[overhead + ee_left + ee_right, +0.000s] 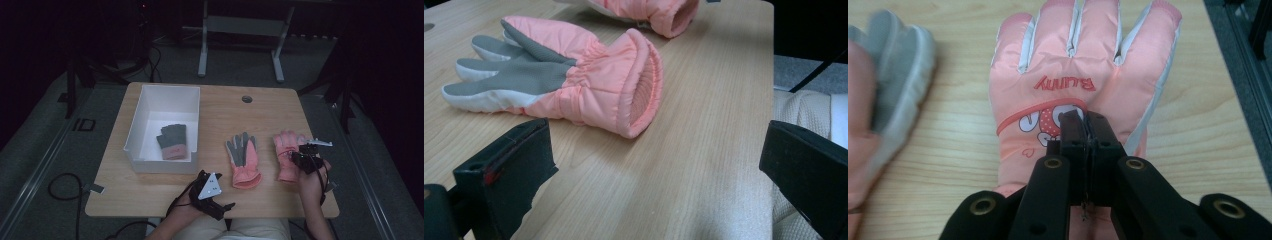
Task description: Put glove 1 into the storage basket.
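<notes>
Wooden rectangular table [150, 195], light-grained, carries all items. White open-topped rectangular box [135, 131] sits toward the left edge and already holds one dark grey knit glove with a pink cuff [173, 142], lying flat on the box floor. Two pink padded winter gloves lie outside the box near the front edge: one palm-up glove with grey palm patches [243, 160] at centre, cuff toward the person, untouched; one back-up glove with white finger seams, red lettering and a cartoon print [1083, 65] nearer the right edge. Right gripper [1083, 122] is clenched on the fabric of that printed glove, jaws pressed together over the print, glove lying flat on the table. Left gripper [212, 192] rests near the front edge, jaws spread wide and holding nothing. Judgement: packing is about one third done; the pinched glove is not yet lifted, and both pink gloves remain to be boxed.
</notes>
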### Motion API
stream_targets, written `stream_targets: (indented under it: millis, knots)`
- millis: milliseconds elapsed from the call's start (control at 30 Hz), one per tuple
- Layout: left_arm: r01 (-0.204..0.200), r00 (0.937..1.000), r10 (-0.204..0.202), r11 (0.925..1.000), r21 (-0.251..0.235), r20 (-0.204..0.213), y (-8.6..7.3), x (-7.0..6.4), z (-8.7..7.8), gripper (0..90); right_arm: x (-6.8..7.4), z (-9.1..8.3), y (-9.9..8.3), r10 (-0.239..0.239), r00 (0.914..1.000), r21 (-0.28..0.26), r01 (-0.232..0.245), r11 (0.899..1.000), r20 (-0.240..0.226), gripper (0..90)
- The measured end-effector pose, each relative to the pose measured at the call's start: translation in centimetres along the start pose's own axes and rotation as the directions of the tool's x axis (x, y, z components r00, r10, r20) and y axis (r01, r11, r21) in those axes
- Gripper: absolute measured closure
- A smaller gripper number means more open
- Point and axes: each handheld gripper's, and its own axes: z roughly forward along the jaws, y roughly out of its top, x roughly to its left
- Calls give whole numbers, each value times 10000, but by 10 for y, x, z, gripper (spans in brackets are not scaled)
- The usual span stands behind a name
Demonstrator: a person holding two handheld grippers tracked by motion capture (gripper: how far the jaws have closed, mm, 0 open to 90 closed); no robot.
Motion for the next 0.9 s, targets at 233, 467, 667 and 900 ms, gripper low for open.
stream_targets:
  millis: [233, 467, 667, 900]
  knots:
    - [208, 9998, -208, 9998, -62, 72, 0, 0, 1, 7, -1, 15, -7, -39, 10000, 184, 40, 9998, -25, 869]
    - [402, 9992, -402, 9992, 69, 39, 2, 2, -1, 7, -3, 17, -11, -247, 9997, -74, 246, 9997, -81, 845]
    - [360, 9993, -361, 9993, 99, 114, 3, 1, -2, 7, -8, 1, -4, -1109, 9921, -222, 1097, 9937, -594, 726]
    - [240, 9996, -243, 9995, 194, 151, 3, 0, -1, 7, -20, -15, 4, -2691, 9552, -607, 2634, 9628, -1231, 644]
